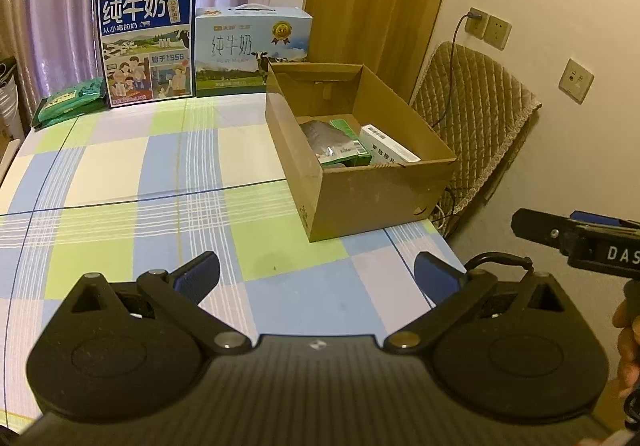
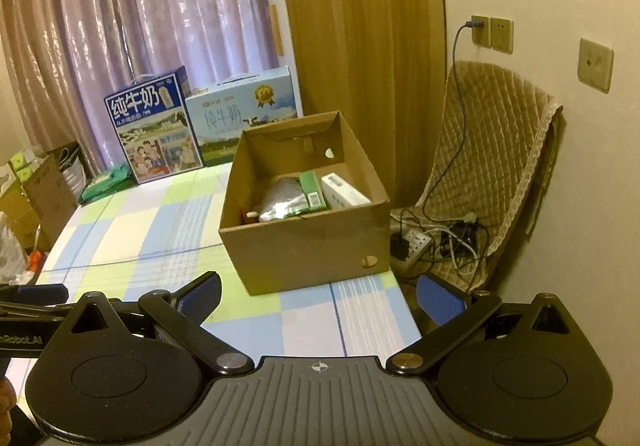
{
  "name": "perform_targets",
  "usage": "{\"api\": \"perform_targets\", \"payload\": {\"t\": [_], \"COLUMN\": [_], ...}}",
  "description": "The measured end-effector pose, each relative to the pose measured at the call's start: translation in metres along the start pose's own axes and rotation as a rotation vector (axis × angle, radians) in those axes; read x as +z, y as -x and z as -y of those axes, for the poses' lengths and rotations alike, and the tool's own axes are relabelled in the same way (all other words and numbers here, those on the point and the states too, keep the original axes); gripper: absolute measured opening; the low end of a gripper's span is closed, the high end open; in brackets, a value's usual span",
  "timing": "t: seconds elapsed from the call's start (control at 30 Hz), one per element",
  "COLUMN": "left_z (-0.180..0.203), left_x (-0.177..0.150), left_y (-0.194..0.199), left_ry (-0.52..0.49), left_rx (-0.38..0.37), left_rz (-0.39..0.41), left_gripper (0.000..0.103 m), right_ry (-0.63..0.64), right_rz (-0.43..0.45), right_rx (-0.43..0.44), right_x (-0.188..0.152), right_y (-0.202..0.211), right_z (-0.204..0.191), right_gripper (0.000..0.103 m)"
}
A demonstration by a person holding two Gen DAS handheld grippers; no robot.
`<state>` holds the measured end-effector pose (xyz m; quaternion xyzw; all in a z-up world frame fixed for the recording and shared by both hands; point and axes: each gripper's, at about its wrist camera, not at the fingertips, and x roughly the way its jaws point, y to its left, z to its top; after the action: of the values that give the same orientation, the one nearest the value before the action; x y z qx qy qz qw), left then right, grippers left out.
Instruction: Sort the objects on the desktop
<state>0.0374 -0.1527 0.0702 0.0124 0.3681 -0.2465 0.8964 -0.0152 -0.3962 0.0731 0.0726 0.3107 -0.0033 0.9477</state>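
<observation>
Both the left gripper (image 1: 318,274) and right gripper (image 2: 319,296) gape empty; the cardboard box (image 2: 296,246) sits ahead, nearer the right.

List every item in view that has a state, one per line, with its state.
Left gripper: open, empty, above the tablecloth.
Right gripper: open, empty.
Cardboard box: top open, holds packets.
White packet: lying inside the box.
Green packet: lying inside the box.
Dark blue milk carton: upright, closed.
Light blue milk carton: upright, closed.
Wall socket: cable plugged in.
</observation>
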Motion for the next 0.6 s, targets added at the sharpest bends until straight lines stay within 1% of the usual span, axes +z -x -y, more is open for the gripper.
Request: {"api": "perform_targets", "payload": {"t": [0.27,0.6], "left_z": [0.0013,0.0027], "left_x": [0.0016,0.0017], "left_y": [-0.0010,-0.0054], "left_ry": [-0.010,-0.026], "left_rx": [0.000,0.014], "left_rz": [-0.003,-0.006], "left_gripper": [0.102,0.102], "right_ry": [0.014,0.009], "right_rz": [0.014,0.009], "right_rx": [-0.007,-0.001], "right_x": [0.0021,0.0018], "right_y": [0.0041,0.0028], "right_z": [-0.0041,-0.0021], "right_gripper": [0.101,0.101]}}
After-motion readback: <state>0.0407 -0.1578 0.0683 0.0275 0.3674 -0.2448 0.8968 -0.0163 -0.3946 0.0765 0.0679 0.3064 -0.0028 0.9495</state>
